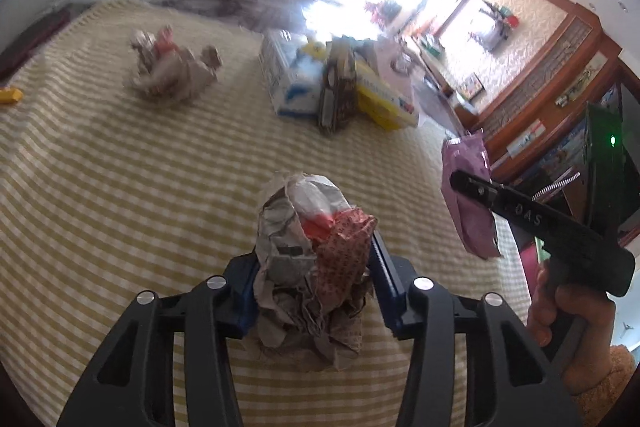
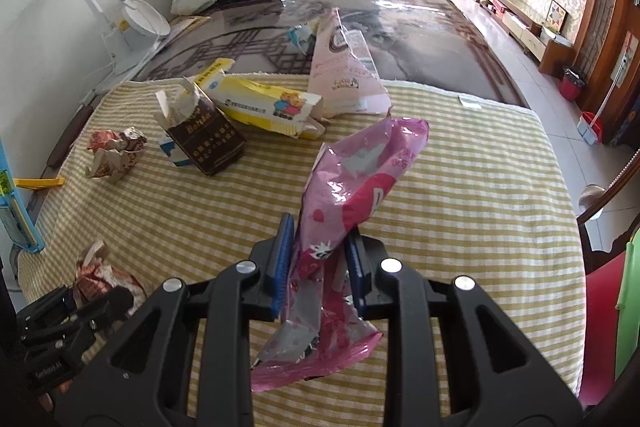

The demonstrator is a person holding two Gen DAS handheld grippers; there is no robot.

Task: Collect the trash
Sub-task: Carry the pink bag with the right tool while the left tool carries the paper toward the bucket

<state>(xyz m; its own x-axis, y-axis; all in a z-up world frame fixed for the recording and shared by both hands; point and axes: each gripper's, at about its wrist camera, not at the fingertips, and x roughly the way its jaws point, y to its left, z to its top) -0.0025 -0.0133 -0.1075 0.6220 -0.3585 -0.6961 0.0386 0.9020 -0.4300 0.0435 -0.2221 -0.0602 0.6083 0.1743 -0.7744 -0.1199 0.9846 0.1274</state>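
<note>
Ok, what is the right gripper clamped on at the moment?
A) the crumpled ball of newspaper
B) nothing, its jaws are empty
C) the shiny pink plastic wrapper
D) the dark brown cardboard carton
C: in the right wrist view the right gripper has its blue pads pressed on both sides of the shiny pink plastic wrapper, lifted off the yellow checked tablecloth.

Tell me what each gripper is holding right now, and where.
The right gripper pinches the pink foil wrapper near its lower middle. The left gripper clamps the crumpled newspaper ball by its sides.
</note>
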